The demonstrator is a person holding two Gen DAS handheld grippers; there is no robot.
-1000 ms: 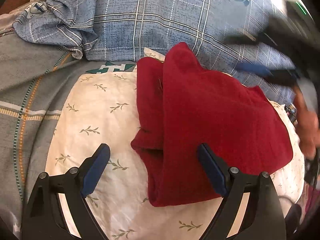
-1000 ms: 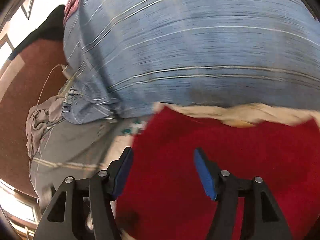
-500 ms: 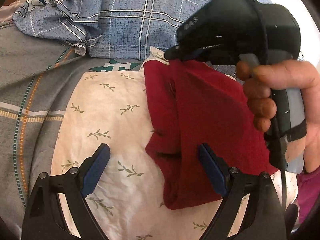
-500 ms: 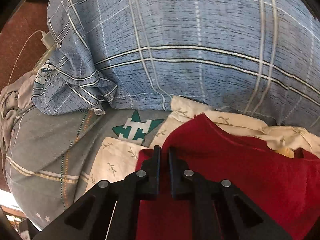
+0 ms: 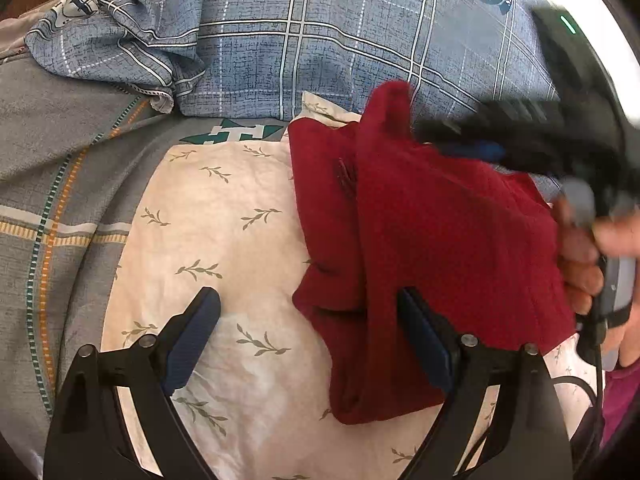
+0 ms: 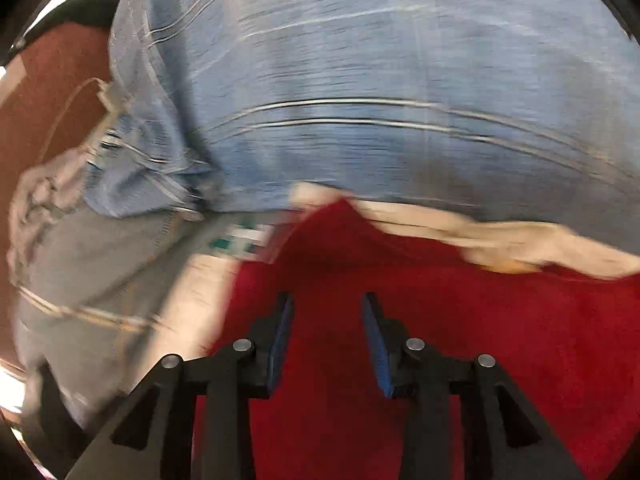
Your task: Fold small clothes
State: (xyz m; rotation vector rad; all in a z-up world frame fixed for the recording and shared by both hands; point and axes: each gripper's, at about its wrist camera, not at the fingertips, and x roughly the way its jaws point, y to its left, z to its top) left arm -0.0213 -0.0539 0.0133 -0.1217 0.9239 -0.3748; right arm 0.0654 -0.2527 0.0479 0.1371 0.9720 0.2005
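**Red garment on the cream pillow, right claw just let go**

The folded red garment (image 5: 440,248) lies on a cream pillow with a green sprig print (image 5: 224,216), which sits on a bed covered by a grey sheet with orange and green stripes (image 5: 48,184). Behind both is a blue plaid duvet (image 5: 320,40), bunched up at the left. The garment covers the right part of the pillow; a narrower folded layer runs along its left edge, and its far corner rises to a small peak against the plaid.

The left claw (image 5: 308,340) stands wide, low over the pillow. Its left finger (image 5: 192,336) is over bare pillowcase and its right finger (image 5: 424,340) is over the near part of the garment. The near left edge of the cloth lies between the 2 fingers, and neither pad presses on it.

The right claw (image 6: 326,332) is seen blurred in both views. Its jaws have just been opening and now stand narrowly apart over the red cloth, with nothing pinched between the blue pads. In the left wrist view it comes in from the right, above the far right part of the garment, gripped by a person's hand (image 5: 588,256) at the right edge.
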